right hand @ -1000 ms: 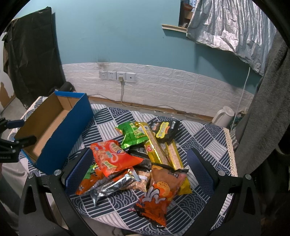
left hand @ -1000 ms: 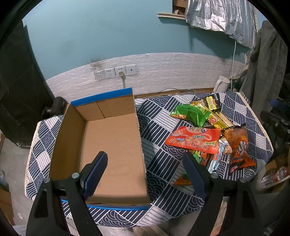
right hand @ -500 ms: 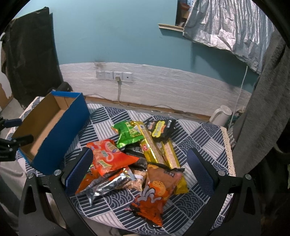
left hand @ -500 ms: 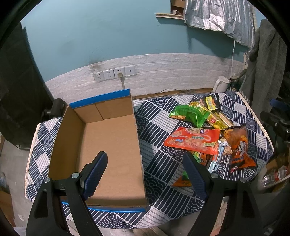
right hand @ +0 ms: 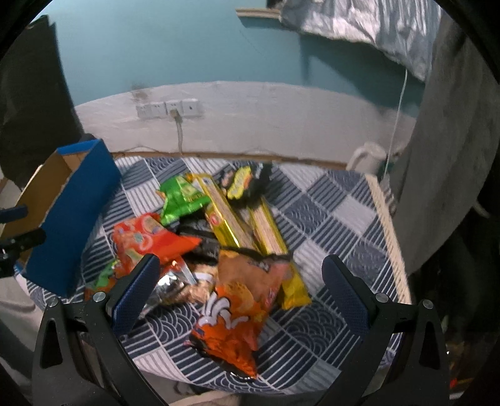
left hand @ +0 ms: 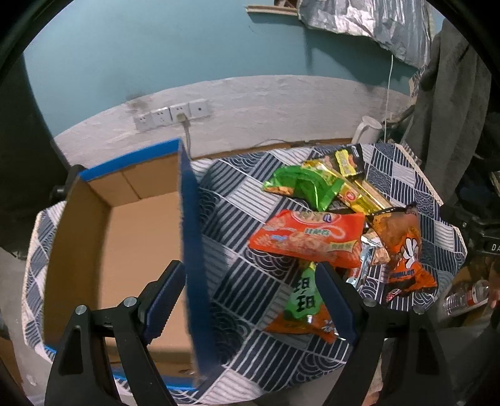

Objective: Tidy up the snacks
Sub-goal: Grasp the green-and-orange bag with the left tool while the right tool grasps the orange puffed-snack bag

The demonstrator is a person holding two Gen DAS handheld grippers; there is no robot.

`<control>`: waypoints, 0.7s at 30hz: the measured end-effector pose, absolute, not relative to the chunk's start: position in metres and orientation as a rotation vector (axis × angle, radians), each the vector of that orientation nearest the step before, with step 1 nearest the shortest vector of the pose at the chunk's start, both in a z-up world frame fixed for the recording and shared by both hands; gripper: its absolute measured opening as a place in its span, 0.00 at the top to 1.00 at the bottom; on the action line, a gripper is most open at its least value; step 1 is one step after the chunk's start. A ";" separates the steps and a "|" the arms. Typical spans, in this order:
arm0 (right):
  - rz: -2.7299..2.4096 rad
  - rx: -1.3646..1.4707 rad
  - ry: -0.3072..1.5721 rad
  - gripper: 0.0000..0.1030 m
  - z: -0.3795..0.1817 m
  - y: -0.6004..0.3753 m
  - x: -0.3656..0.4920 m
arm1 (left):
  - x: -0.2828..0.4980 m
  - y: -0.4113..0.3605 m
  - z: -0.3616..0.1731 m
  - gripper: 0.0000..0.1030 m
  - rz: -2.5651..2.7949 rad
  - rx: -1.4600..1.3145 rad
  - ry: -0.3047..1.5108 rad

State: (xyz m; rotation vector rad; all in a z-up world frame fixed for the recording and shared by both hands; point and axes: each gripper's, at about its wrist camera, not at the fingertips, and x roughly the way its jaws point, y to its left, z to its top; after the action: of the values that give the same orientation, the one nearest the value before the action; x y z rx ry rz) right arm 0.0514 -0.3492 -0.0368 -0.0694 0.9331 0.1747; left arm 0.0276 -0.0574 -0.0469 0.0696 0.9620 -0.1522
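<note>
Backdrop: teal wall over a white brick-pattern panel with wall sockets (left hand: 171,115).
Bench: patterned blue-and-white cloth (left hand: 247,193) covers it.
Box: empty cardboard box (left hand: 137,246), blue outside, at 9 o'clock of the snacks.
Snacks: heaped packets; red bag (left hand: 307,239), green bag (left hand: 301,185), orange bag (right hand: 240,307).
Left gripper (left hand: 247,304): jaws wide apart, straddling the box wall.
Right gripper (right hand: 240,295): jaws spread, empty, above the orange bag.

A teal wall (left hand: 156,56) rises above a white brick-pattern band (left hand: 281,103), which carries a row of sockets (left hand: 172,114) with one plug and cord in the middle. Right of the sockets, a white kettle (left hand: 367,129) stands by the band. Above the kettle hangs silver foil (left hand: 368,18); beside it, grey cloth (left hand: 450,109). Left of the sockets hangs dark cloth (right hand: 31,93).
</note>
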 end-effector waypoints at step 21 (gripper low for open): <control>0.169 0.090 1.171 0.02 -0.127 -0.369 0.071 | 0.052 -0.117 -0.124 0.16 -0.223 0.172 1.112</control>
State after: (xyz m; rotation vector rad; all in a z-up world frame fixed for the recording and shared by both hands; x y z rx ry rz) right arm 0.0707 -0.3689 -0.1267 0.0902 1.1711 0.1692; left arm 0.0524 -0.1169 -0.1243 0.1725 1.1118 -0.2230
